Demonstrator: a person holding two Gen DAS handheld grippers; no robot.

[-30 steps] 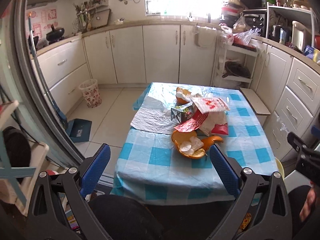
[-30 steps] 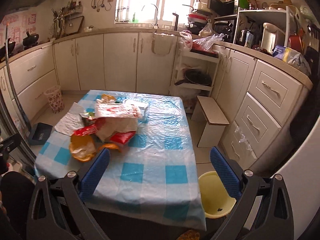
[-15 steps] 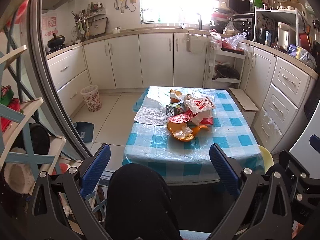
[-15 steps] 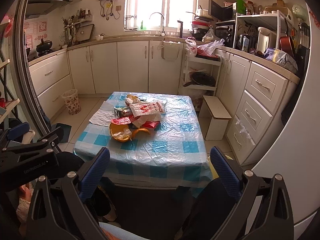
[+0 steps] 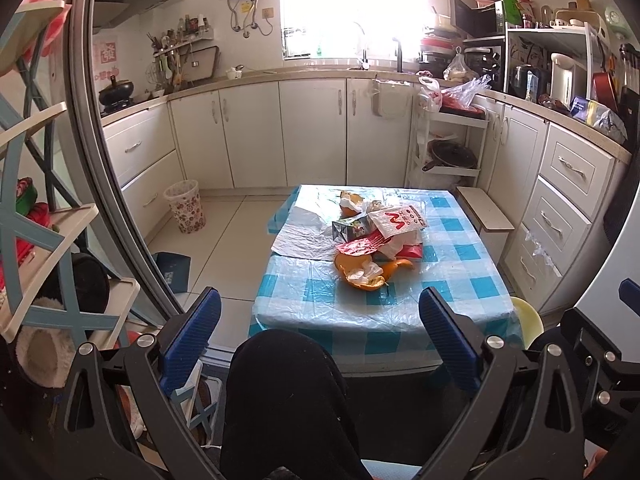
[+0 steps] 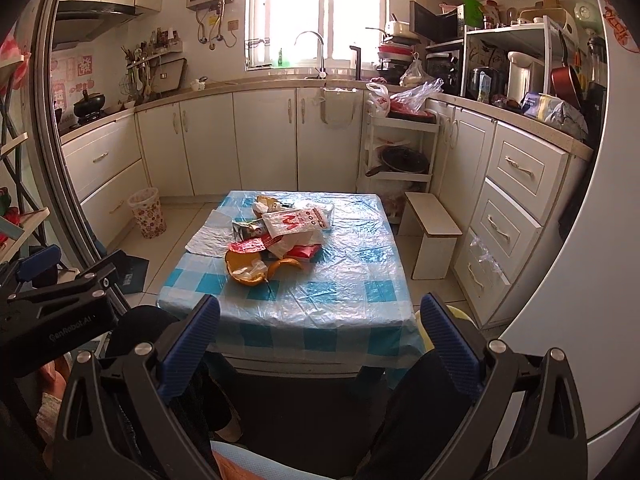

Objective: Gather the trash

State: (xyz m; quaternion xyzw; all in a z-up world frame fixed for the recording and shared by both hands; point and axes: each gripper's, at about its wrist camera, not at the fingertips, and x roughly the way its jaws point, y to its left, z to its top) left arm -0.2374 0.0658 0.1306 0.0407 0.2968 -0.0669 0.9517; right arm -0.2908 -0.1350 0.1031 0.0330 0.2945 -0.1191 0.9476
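The left gripper (image 5: 320, 330) is held with its blue ribbed fingers (image 5: 192, 336) spread wide and nothing between them; the right gripper (image 6: 320, 332) is likewise spread wide and empty. Both are kept well back from the table (image 5: 472, 280), and a dark-clothed knee (image 5: 288, 392) is seen between the left fingers, in front of the table's near edge. The left gripper's black frame is also caught at the left edge of the right wrist view.

The table is covered by a blue-and-white checked cloth under a creased, glossy clear plastic sheet. The trash is gathered in one pile near the middle of the table, toward its left side: a curved orange peel (image 5: 360, 274) holding a crumpled white tissue (image 5: 362, 272) nearest, then a red wrapper (image 5: 360, 246), a small drink carton (image 5: 352, 229), a white printed bag (image 5: 400, 220) laid on top, and another piece of peel (image 5: 350, 205) at the far end. A crinkled white plastic bag (image 5: 304, 236) is spread flat beside the pile at the table's left edge.

A patterned wastebasket (image 5: 185, 206) stands on the tiled floor by the left cabinets, well apart from the table. A small wooden stool (image 6: 434, 234) is set just beside the table's right side, and a yellow plastic stool (image 5: 528, 320) is partly hidden behind the near right corner.
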